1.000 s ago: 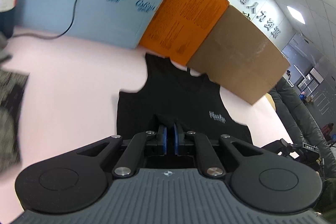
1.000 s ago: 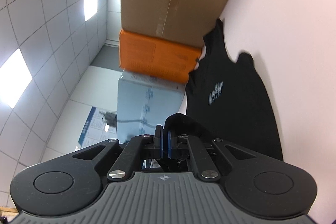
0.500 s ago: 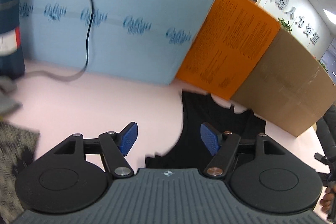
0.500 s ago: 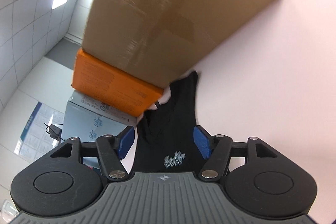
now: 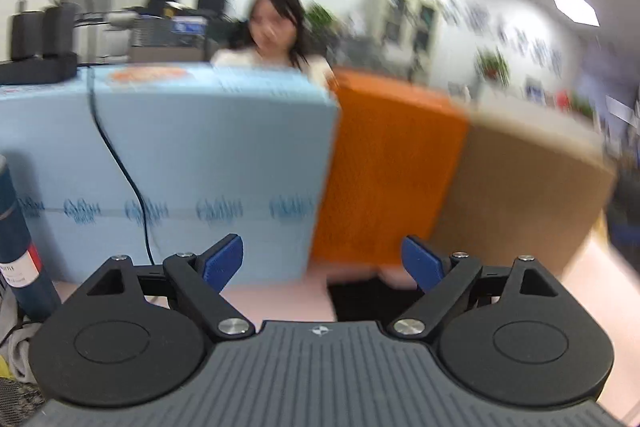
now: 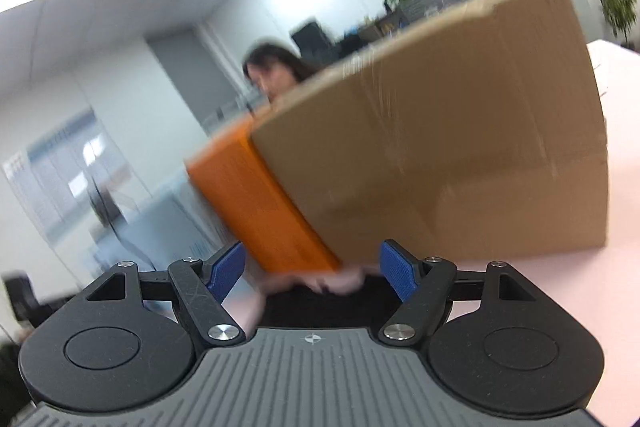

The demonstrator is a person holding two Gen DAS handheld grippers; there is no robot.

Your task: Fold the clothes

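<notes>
Whereas both tools were clamped on the hem of the black sleeveless cotton garment [image 5: 362, 301] one second ago and had spread their jaws half a second ago, the left gripper [image 5: 322, 263] and the right gripper [image 6: 312, 269] now stand released, blue pads wide apart, with nothing between them. Both cameras have tilted up from the cloth toward the room, and heavy blur indicates fast motion. Only a narrow dark strip of the garment shows in each view, low between the finger linkages, lying on the pale pink tabletop [image 5: 276, 301] just in front of the boxes. In the left wrist view the light blue printed carton [image 5: 192, 163], the orange printed carton [image 5: 388, 171] and the brown taped cardboard carton [image 5: 516, 187] stand side by side behind the cloth; a black cable [image 5: 120, 171] hangs down the blue carton. The change indicates that the garment has been let go and that both tools are withdrawing. Whether it was laid out flat or folded over cannot be told here, since most of it is hidden below the gripper bodies. Probable next requirement: re-sight the garment and select fresh grip points.
</notes>
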